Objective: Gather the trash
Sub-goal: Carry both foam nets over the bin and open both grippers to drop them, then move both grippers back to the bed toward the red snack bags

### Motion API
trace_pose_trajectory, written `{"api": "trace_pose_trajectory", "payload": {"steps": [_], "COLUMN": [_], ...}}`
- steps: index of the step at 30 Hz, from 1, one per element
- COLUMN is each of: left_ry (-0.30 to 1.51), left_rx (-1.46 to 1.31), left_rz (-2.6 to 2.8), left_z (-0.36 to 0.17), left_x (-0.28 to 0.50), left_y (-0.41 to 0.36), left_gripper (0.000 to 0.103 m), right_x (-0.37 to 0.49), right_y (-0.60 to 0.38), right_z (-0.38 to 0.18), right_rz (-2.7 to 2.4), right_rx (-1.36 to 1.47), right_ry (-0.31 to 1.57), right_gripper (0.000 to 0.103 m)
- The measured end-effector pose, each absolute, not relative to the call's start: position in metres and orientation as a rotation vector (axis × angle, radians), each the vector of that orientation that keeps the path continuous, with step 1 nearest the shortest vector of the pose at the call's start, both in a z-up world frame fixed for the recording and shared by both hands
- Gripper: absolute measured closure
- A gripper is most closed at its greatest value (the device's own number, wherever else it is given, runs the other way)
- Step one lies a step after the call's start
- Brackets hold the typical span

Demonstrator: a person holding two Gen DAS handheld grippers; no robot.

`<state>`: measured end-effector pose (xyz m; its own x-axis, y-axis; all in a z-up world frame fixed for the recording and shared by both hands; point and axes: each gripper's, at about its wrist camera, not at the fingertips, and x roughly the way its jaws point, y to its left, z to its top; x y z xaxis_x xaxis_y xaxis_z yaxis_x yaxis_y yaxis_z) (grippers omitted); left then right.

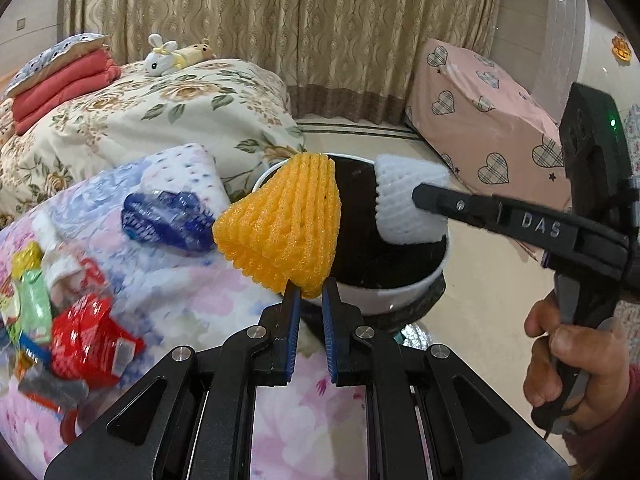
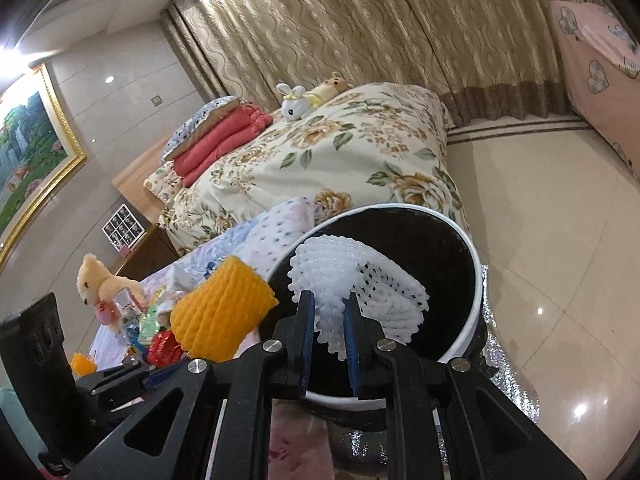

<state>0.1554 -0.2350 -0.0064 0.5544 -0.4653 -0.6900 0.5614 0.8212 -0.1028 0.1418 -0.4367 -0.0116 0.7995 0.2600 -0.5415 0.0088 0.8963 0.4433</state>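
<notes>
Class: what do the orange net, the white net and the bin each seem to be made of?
Orange net: likely soft foam mesh, matte; its knobbly lattice squashes in the left gripper.
White net: seemingly the same foam, pinched by the right gripper.
Bin: probably smooth white plastic, going by its glossy rim, with a dark liner inside.

The bin's (image 1: 420,280) dark inside hides its contents, and the wrappers (image 1: 36,312) at the left edge are blurred.

A home bedroom: a bed (image 2: 320,152) with a floral quilt, folded blankets (image 2: 224,136), soft toys (image 2: 296,102), long patterned curtains (image 2: 360,20) and a framed painting (image 2: 32,152).
</notes>
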Motion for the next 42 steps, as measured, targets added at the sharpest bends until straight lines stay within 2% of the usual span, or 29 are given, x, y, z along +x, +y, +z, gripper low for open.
{"api": "trace_pose_trajectory", "payload": {"steps": [6, 10, 13, 14, 15, 25, 30, 42], "left_ry": [0.791, 0.805, 0.813, 0.812, 0.806, 0.816, 0.824, 0.843], "left_rx": [0.140, 0.141, 0.139, 0.138, 0.135, 0.072, 0.040, -0.059], "left_rz": [-0.625, -0.635, -0.637, -0.635, -0.632, -0.594, -0.541, -0.429], "left_z": [-0.004, -0.005, -0.007, -0.007, -0.007, -0.014, -0.022, -0.032], "left_x": [0.171, 0.180, 0.182, 0.182, 0.179, 0.163, 0.149, 0.117], "left_y": [-0.251, -0.259, -0.262, -0.262, -0.261, -0.230, -0.201, -0.123], "left_gripper": [0.093, 0.089, 0.066, 0.052, 0.048, 0.046, 0.044, 0.044], "right_x": [0.156, 0.161, 0.163, 0.163, 0.163, 0.149, 0.141, 0.122], "right_y": [-0.452, -0.459, -0.462, -0.463, -0.465, -0.455, -0.439, -0.375], "right_z": [-0.021, -0.023, -0.024, -0.025, -0.026, -0.020, -0.016, -0.013], "right_rz": [0.132, 0.124, 0.116, 0.114, 0.110, 0.098, 0.107, 0.195], "right_rx": [0.476, 0.485, 0.497, 0.501, 0.506, 0.505, 0.499, 0.457], "right_ry": [0.669, 0.682, 0.690, 0.692, 0.696, 0.674, 0.648, 0.640], "right_gripper": [0.086, 0.085, 0.081, 0.074, 0.067, 0.049, 0.023, 0.017]}}
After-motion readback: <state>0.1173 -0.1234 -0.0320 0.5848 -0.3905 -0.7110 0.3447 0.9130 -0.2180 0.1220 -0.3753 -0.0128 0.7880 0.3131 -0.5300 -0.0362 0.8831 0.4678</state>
